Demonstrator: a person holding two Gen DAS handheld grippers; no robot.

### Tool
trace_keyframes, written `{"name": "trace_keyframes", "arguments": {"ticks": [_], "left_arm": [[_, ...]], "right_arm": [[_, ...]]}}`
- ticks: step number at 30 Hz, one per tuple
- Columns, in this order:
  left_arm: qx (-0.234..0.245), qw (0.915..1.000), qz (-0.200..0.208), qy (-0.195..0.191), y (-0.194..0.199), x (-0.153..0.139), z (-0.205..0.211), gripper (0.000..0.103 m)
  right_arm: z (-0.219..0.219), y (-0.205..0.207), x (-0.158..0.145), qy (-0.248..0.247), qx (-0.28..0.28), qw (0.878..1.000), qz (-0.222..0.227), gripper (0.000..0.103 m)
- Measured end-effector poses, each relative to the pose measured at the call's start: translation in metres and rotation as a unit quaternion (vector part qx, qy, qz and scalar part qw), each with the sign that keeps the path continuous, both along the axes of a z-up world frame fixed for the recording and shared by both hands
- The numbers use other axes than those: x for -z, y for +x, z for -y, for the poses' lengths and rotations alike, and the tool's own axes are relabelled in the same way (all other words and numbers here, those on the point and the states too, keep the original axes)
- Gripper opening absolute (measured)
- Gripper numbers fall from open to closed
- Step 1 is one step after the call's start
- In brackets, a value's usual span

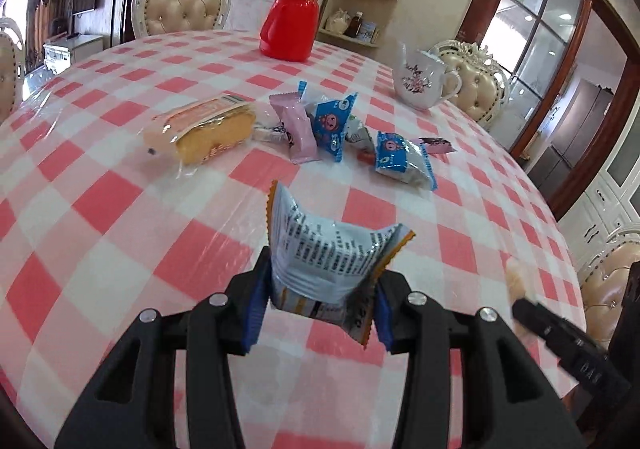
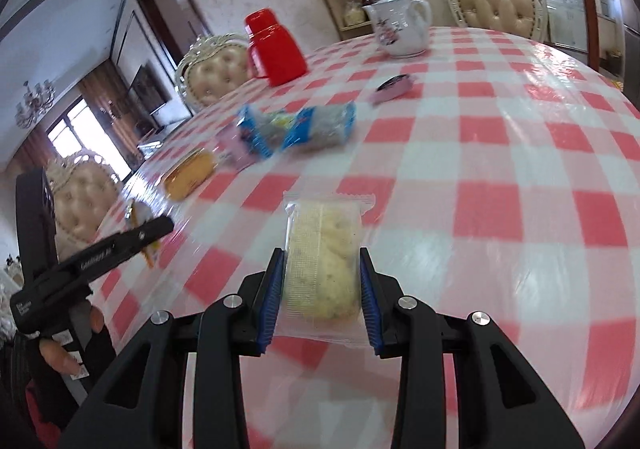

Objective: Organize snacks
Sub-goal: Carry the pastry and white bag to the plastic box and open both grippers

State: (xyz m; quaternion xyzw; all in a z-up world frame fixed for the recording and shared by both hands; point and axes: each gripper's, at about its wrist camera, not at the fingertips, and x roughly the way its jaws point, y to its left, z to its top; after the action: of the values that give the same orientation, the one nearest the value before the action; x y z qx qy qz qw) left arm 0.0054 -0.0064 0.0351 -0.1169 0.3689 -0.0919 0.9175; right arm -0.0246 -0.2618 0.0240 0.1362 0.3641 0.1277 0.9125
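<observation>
My left gripper [image 1: 325, 281] is shut on a white snack packet [image 1: 324, 245] with printed text and orange zigzag edges, held just above the checked table. My right gripper [image 2: 321, 263] is shut on a clear-wrapped pale cake [image 2: 324, 241], also held over the table. Farther out on the table lies a loose pile: a yellow cake in clear wrap [image 1: 204, 129], a pink packet [image 1: 294, 125] and two blue packets [image 1: 332, 125] [image 1: 404, 161]. The right wrist view shows the same pile blurred [image 2: 296, 129], and the left gripper with its packet at the left edge [image 2: 132, 237].
A red jug [image 1: 290, 25] and a white flowered teapot [image 1: 420, 79] stand at the far side of the pink-and-white checked table [image 1: 100, 209]. A small purple packet [image 2: 394, 87] lies apart from the pile. Padded chairs [image 1: 182, 5] ring the table. A hand [image 2: 60, 353] grips the left tool.
</observation>
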Motion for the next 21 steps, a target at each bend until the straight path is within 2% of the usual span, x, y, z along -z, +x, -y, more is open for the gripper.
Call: {"name": "trace_keyframes", "arguments": {"ticks": [5,21], "left_arm": [[0.008,0.9999,0.008,-0.008,-0.033,0.001,-0.004,0.045],[0.009,0.9986,0.049,0.016,-0.135,-0.023,-0.036,0.046]], "right_arm": [[-0.023,-0.029,-0.001,-0.028,-0.015,1.0,0.002,0.035],[-0.05,-0.121,-0.027,-0.078,-0.031,0.995,0.049,0.035]]}}
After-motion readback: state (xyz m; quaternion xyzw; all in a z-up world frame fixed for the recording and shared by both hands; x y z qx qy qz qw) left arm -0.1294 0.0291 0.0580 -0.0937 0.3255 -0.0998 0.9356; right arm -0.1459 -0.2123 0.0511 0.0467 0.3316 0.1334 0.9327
